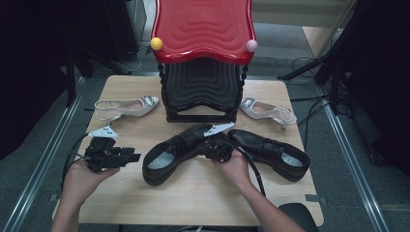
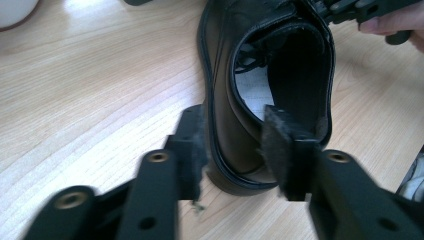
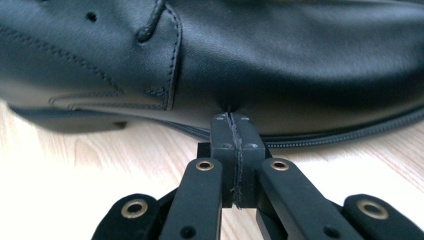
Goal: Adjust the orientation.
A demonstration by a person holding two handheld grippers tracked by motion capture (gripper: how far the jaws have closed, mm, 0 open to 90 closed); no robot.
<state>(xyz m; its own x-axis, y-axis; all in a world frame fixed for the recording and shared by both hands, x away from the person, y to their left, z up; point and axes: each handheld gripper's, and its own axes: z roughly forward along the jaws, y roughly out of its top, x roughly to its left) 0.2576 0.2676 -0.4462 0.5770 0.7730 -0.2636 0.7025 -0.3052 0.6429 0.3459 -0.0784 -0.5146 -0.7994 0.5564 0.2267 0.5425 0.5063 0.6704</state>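
Two black leather shoes lie on the wooden table (image 1: 193, 200). The left black shoe (image 1: 167, 157) (image 2: 220, 65) (image 3: 280, 50) points up and right, and the right black shoe (image 1: 270, 151) lies beside it. My left gripper (image 1: 135, 156) (image 2: 234, 145) is open and straddles the left shoe's side wall near the heel. One pad is outside the wall and the other is inside the opening. My right gripper (image 1: 207, 146) (image 3: 233, 117) is shut with nothing between its jaws. Its tips rest against the side of the left shoe's upper, between the two shoes.
A shoe rack with a red top (image 1: 203, 29) and a black shelf stands at the table's far middle. A white heeled sandal (image 1: 123, 107) lies left of it and another white heeled sandal (image 1: 267, 110) lies right. Dark stands and cables flank the table.
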